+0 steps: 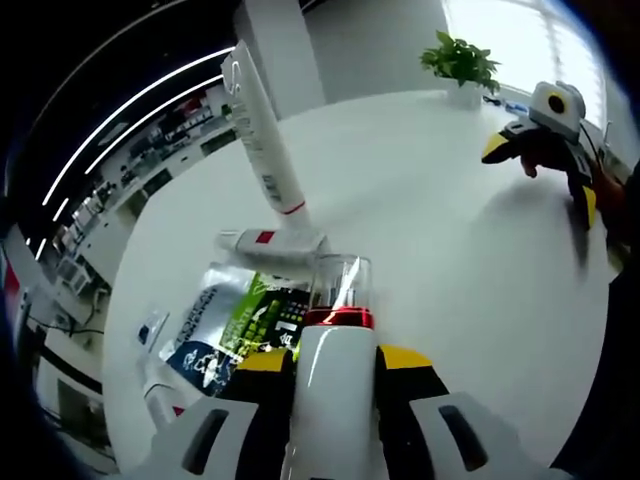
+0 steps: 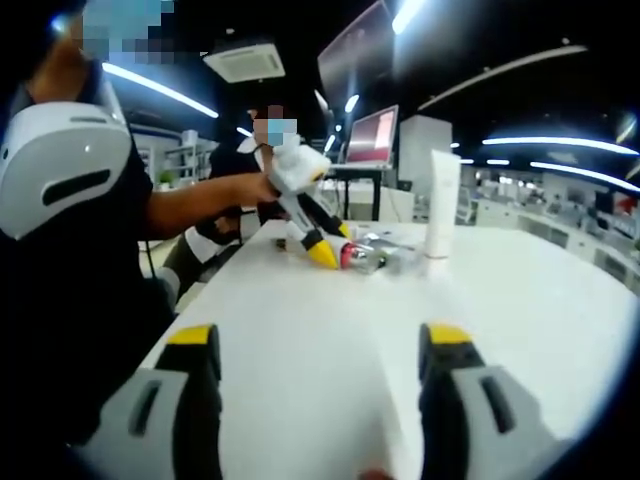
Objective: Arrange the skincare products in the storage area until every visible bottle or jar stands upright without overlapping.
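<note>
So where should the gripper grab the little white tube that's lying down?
Probably around its middle, coming down from above. The small white tube lies flat on the table at the foot of the tall upright tube, so its long round sides are free. The left gripper already holds a clear-capped bottle, so the open right gripper seems likelier.

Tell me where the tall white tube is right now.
In the left gripper view the tall white tube stands upright on the white table, just beyond a lying tube and the left gripper. In the right gripper view it stands mid-table.
</note>
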### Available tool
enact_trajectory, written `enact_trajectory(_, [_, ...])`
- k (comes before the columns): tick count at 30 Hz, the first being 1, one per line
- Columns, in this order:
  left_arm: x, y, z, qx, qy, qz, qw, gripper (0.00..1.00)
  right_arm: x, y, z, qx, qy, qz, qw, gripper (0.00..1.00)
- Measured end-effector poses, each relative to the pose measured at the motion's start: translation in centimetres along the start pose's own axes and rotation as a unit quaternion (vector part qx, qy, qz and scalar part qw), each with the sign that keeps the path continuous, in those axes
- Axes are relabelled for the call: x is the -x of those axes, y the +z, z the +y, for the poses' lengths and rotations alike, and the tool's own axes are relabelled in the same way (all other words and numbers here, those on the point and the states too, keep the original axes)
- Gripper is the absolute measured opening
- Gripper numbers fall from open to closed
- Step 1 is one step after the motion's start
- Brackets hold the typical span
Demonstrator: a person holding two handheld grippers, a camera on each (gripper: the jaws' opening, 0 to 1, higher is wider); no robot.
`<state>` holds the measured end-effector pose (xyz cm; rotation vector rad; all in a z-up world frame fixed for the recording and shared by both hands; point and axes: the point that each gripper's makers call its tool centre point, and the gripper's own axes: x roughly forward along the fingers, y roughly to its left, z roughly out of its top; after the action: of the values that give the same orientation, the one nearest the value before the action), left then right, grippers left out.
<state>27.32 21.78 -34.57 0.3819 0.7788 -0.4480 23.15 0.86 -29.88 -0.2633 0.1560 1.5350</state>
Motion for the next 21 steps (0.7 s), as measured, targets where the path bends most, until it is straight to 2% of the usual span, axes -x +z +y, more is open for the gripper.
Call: enact_trajectory(21, [0.37, 0.06, -0.4, 0.007, 0.0, -0.021, 0.9997, 0.31, -0.15, -0.06, 0.25, -0.003, 0.007, -0.002, 1.0, 0.82])
